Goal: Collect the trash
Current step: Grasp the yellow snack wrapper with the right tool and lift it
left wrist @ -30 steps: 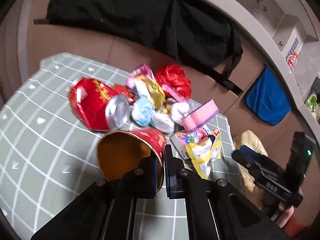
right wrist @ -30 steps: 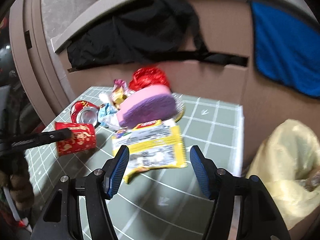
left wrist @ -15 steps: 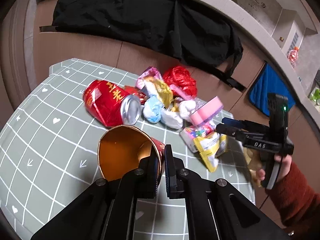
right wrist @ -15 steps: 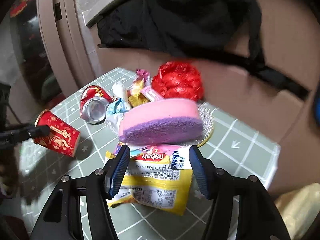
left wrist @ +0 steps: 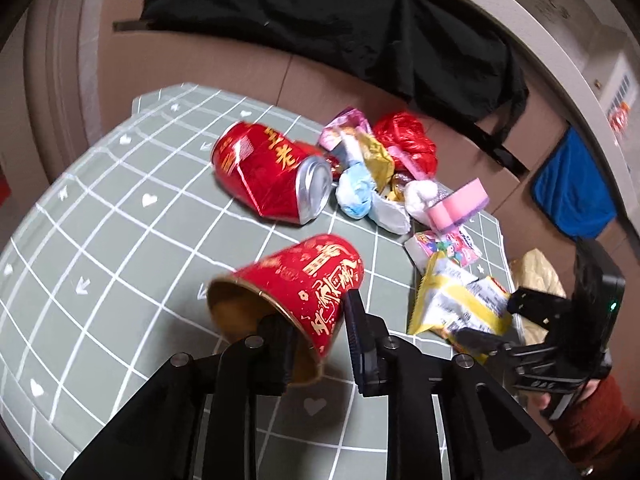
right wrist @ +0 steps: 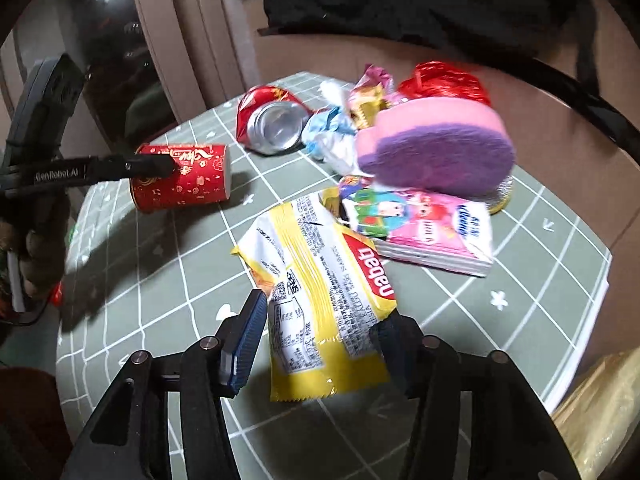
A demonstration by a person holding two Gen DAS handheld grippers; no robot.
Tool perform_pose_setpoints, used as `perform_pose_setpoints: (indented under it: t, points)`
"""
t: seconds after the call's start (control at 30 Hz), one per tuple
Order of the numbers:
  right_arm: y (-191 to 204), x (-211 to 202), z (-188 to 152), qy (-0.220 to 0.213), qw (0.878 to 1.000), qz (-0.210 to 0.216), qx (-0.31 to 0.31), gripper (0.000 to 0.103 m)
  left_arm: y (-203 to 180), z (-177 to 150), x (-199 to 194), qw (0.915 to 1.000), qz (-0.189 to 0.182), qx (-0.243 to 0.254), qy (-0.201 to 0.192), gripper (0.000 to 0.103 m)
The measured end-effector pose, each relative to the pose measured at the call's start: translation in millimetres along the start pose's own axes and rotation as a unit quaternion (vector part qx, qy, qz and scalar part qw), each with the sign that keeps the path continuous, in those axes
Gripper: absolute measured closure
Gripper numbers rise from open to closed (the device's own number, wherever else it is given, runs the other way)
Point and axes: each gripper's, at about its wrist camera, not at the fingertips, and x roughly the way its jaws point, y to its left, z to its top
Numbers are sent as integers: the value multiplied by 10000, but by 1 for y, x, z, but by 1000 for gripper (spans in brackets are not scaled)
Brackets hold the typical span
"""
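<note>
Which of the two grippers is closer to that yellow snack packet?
The right. The right gripper straddles the yellow snack packet, its jaws closing around it. The left gripper is across the table at the red paper cup, jaws opening.

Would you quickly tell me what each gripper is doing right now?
Left gripper: opening, letting go of the paper cup.
Right gripper: closing around the yellow wrapper.

A green gridded table mat [left wrist: 120, 216] fronts a brown sofa [left wrist: 248, 64] draped with black cloth [left wrist: 320, 20].
</note>
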Motion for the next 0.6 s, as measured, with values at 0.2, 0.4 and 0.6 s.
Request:
perform_pose_setpoints:
  t: [0.2,0.4,0.6]
  points:
    - [-5,-22,7,-440,9983,-14,374,93,-18,4,-20,9987,114,228,-431,100]
    - [-18,-103,1,-1245,9890,-468,647,93,-75,24,-46,9921,-98,782,-978,100]
    - [-44,-194,-16,-1961,9682,-1206,984,93,-176,41,-61,9743,-1000,1473,-1383,100]
